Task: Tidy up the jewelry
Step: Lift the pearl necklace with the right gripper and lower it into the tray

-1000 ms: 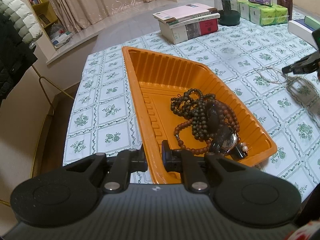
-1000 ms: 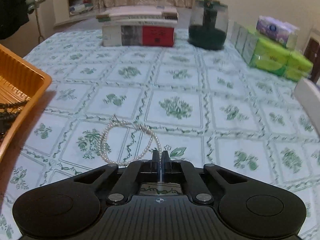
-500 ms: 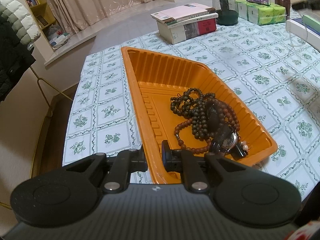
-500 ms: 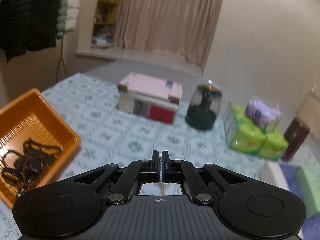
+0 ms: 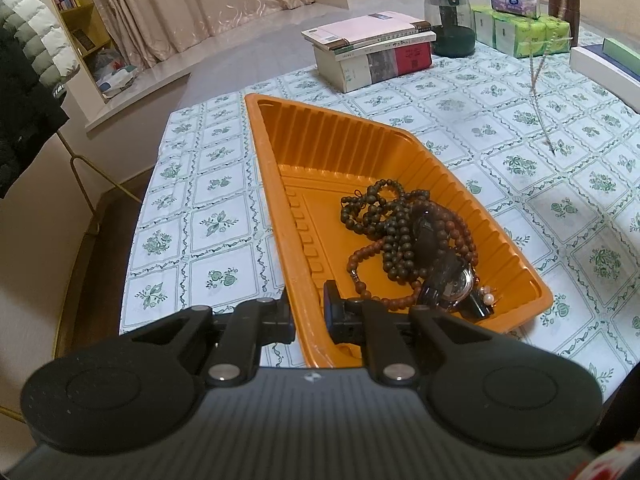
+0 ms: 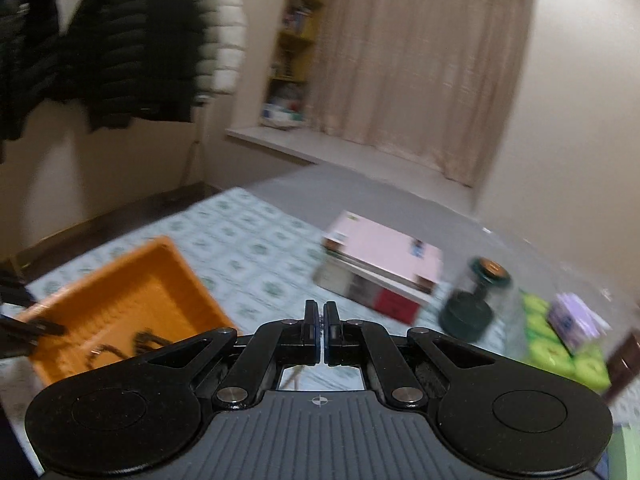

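The left gripper [image 5: 307,314] is clamped on the near rim of the orange tray [image 5: 280,200], one pad outside the wall and one inside, most likely to steady the tray while more jewelry goes in; it tilts down toward the bead strands and watch [image 5: 416,248] heaped at the tray's right end. The right gripper [image 6: 320,328] is raised well above the patterned tablecloth [image 5: 560,184] and aimed toward the tray, its jaws pressed together on a pale pearl necklace [image 5: 538,72], which in the left wrist view dangles over the cloth, right of the tray and clear of it.
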